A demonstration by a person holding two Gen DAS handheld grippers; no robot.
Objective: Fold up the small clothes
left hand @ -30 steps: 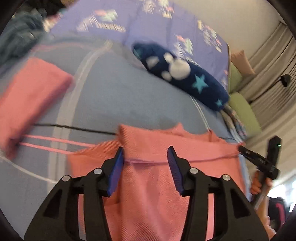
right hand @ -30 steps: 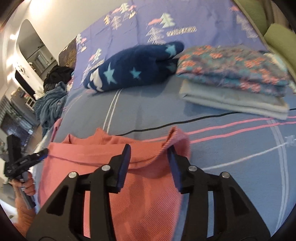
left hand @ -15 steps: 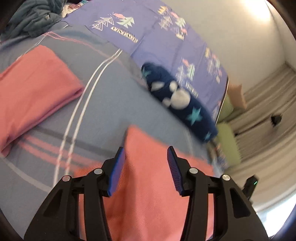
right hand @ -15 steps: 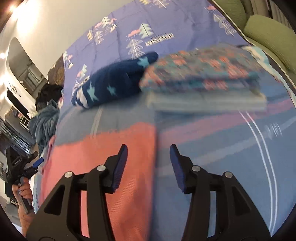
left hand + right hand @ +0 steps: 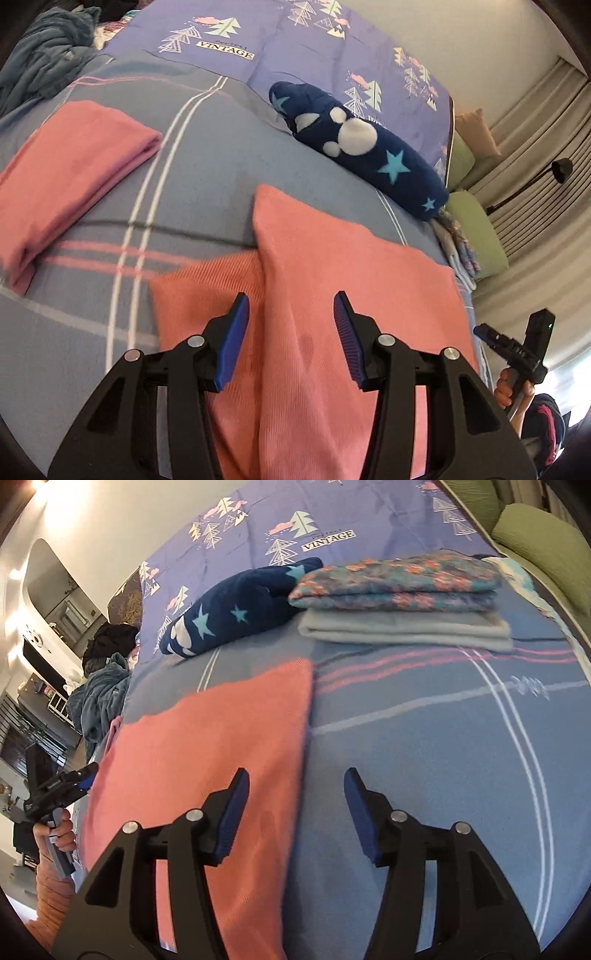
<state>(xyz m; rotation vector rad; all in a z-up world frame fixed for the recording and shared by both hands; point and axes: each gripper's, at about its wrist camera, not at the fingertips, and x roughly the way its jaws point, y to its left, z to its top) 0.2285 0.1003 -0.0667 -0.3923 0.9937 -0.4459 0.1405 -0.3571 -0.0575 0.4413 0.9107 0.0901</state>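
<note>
Right gripper [image 5: 295,805], jaws just widened and pinching nothing, hovers over the coral garment's [image 5: 207,746] right edge, while the spread left gripper [image 5: 291,328] straddles its raised fold.

This is a bedroom in a home. A bed [image 5: 424,760] with a blue-grey striped cover fills both views, and a purple duvet [image 5: 369,509] printed with trees lies along its far edge. Green cushions [image 5: 476,229] sit at its far right corner before pleated curtains [image 5: 535,155], next to a black lamp [image 5: 561,170]. Folded laundry [image 5: 399,602] is stacked on the bed, and beyond its left edge stand shelves [image 5: 48,686] under a white wall.
</note>
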